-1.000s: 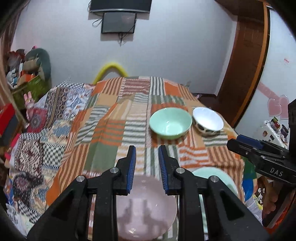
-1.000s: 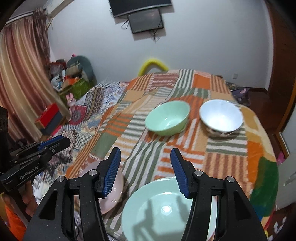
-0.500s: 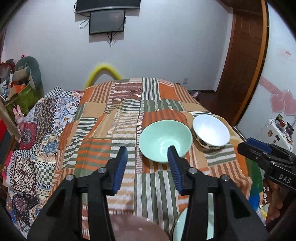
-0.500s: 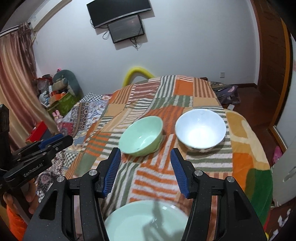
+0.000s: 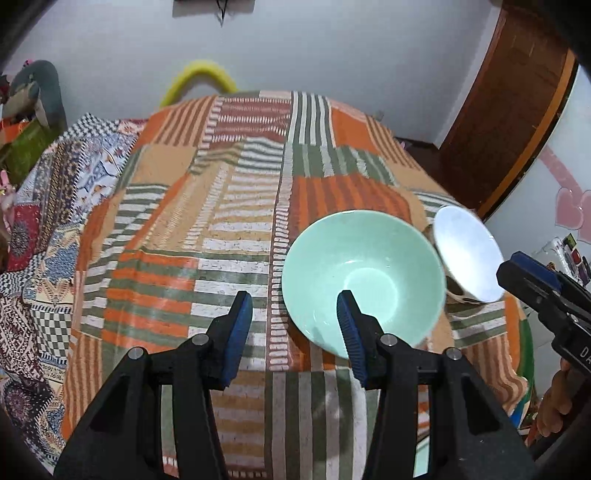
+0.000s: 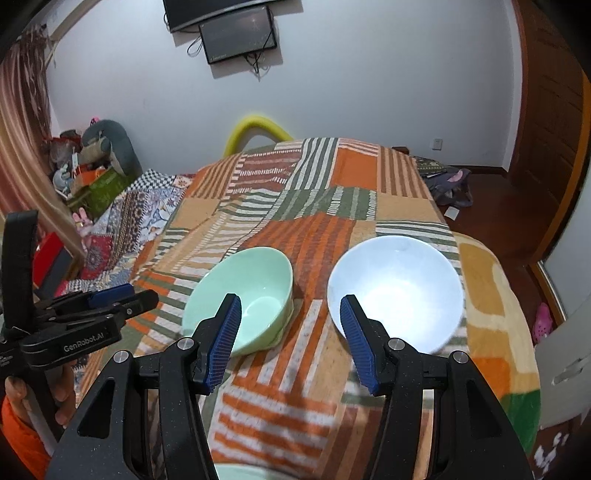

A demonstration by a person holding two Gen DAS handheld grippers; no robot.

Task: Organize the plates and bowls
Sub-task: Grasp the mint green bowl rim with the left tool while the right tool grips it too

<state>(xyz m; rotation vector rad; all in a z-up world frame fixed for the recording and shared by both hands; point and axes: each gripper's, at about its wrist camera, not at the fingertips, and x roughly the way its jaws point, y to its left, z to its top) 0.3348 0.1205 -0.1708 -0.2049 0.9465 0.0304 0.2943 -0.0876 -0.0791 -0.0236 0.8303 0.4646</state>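
Observation:
A mint green bowl (image 5: 364, 275) sits on the patchwork striped tablecloth (image 5: 236, 206), with a white bowl (image 5: 467, 254) just to its right. My left gripper (image 5: 293, 325) is open and empty, with its right finger over the green bowl's near left rim. In the right wrist view the green bowl (image 6: 245, 295) and the white bowl (image 6: 397, 291) stand side by side. My right gripper (image 6: 290, 332) is open and empty, above the gap between the two bowls. A pale green plate rim (image 6: 240, 472) shows at the bottom edge.
The table's right edge drops to a wooden floor (image 6: 491, 206) by a brown door (image 6: 546, 110). A bed with patterned covers (image 5: 44, 229) lies to the left. A yellow chair back (image 6: 256, 127) stands behind the table. A monitor (image 6: 236, 33) hangs on the wall.
Both grippers have moved forward toward the two bowls, which now look larger and closer. The pink plate and most of the pale green plate have dropped out of view below. The left gripper has opened wider.

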